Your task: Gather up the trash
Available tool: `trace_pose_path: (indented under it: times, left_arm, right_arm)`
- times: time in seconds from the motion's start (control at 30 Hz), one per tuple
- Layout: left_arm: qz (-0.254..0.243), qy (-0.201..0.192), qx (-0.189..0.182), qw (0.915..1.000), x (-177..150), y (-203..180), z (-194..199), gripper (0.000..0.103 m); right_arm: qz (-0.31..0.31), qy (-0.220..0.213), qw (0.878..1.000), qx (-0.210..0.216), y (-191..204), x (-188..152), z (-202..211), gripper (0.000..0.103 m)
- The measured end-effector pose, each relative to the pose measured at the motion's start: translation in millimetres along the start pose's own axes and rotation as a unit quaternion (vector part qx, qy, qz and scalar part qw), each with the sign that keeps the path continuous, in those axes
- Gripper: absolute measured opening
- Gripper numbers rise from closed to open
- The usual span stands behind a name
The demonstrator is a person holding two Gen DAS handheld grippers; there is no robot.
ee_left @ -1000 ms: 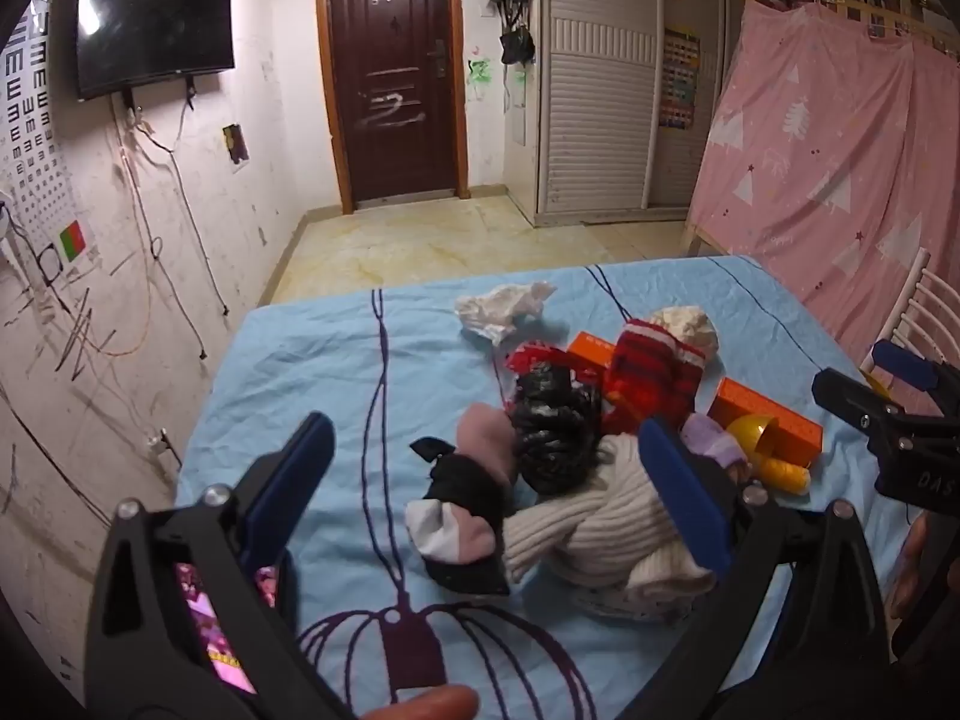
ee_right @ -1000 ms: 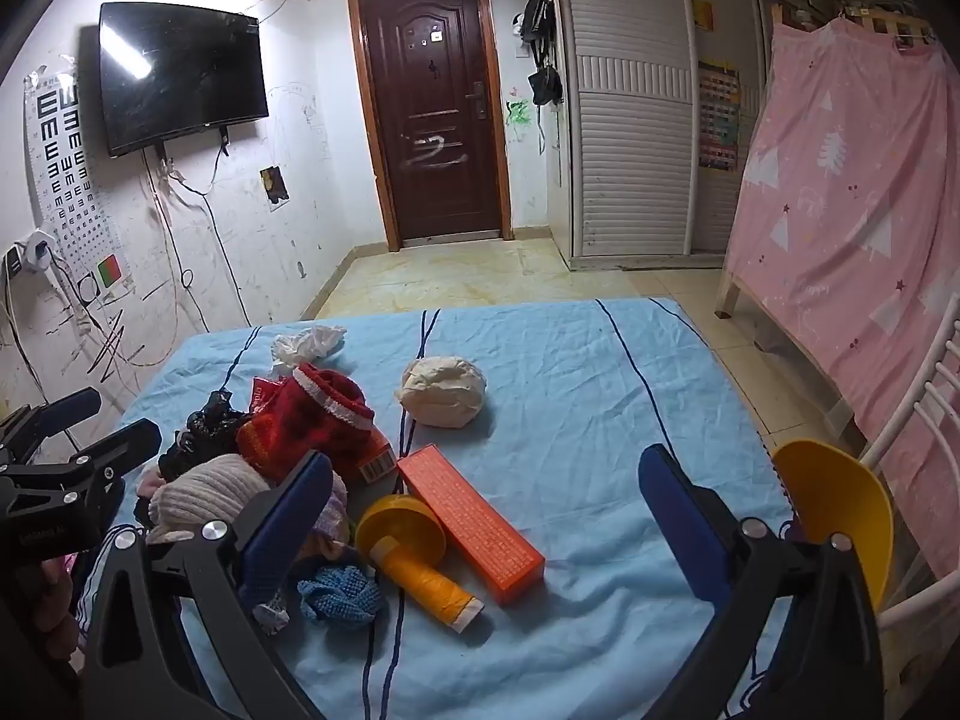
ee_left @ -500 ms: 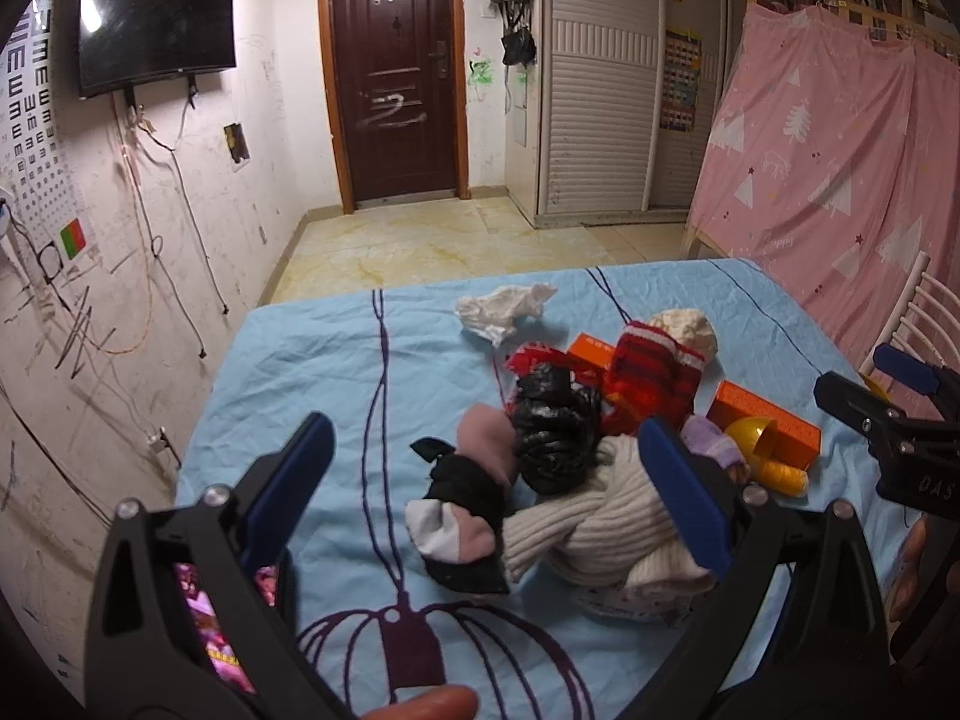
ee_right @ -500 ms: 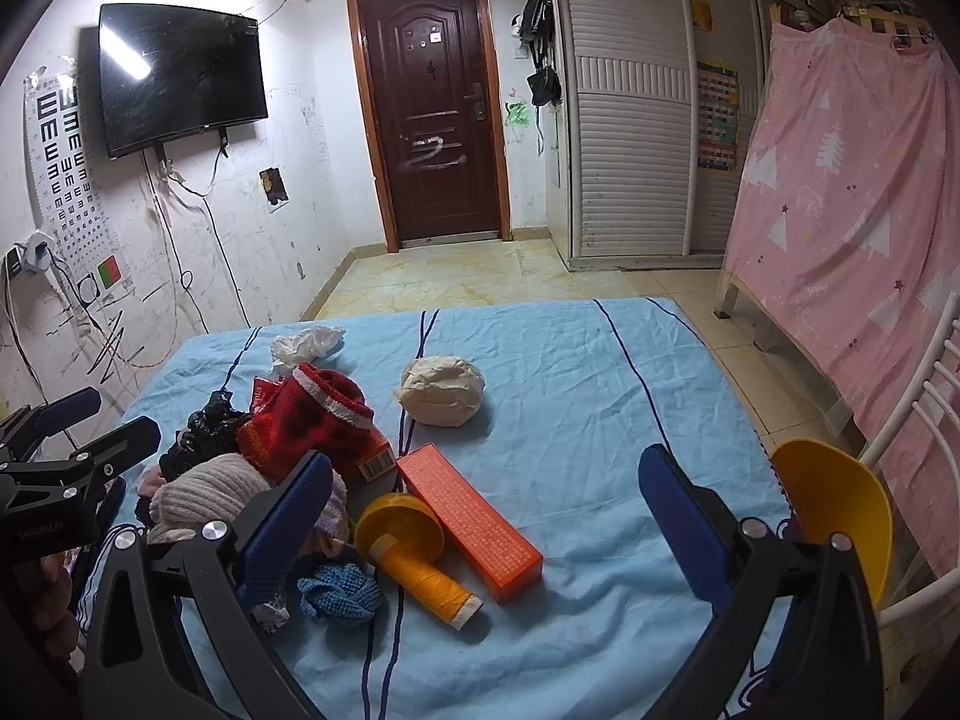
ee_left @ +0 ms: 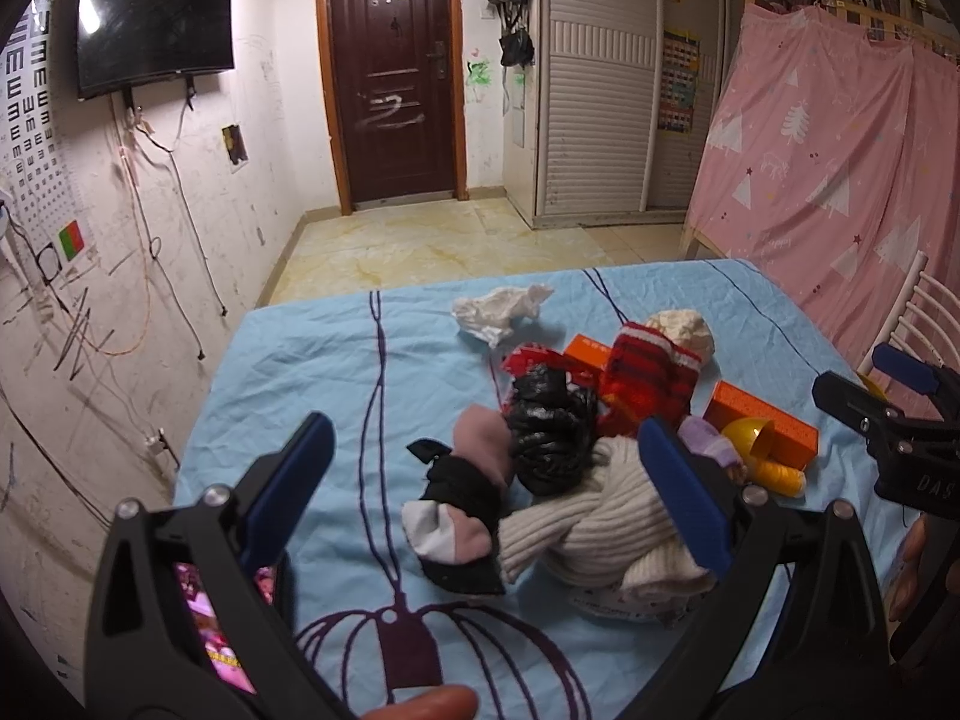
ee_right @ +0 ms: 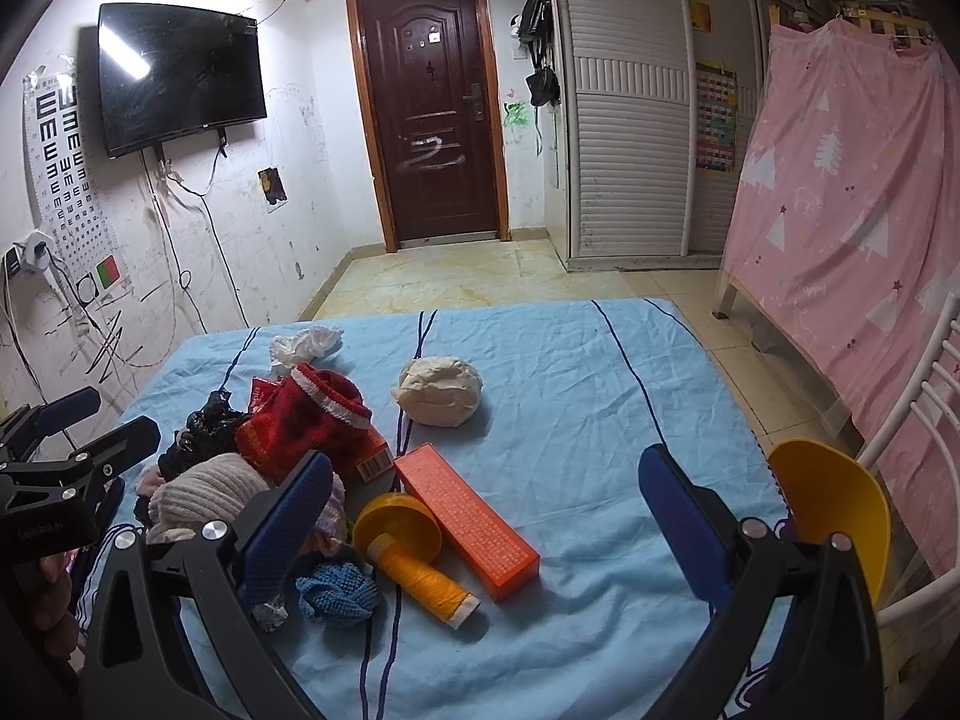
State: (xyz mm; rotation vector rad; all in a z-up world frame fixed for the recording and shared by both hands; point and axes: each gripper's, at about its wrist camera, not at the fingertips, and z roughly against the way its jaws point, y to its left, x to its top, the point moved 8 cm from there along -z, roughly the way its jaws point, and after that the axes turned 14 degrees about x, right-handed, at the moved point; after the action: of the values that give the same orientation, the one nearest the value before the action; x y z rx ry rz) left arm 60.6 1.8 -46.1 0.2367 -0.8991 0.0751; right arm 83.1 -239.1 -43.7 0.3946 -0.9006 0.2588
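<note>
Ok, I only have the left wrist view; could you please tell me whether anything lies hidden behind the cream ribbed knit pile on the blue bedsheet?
Observer: Yes, a small crumpled blue knitted cloth lies on the sheet there, beside the yellow wide-capped tube.
Operator: Thank you. And is the right gripper holding anything?
Observer: No, the right gripper is open and empty, its fingers either side of the long orange carton.
</note>
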Motion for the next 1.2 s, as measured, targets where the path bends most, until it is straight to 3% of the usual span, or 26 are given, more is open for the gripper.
trace_pose_path:
  times: [1.2]
  left_arm:
    - [0.001, 0.002, 0.002, 1.0, -1.9, -2.0, -1.2, 0.097]
  right_arm:
    - [-0.003, 0.003, 1.0, 0.005, 1.0, -3.0, -5.4, 0.095]
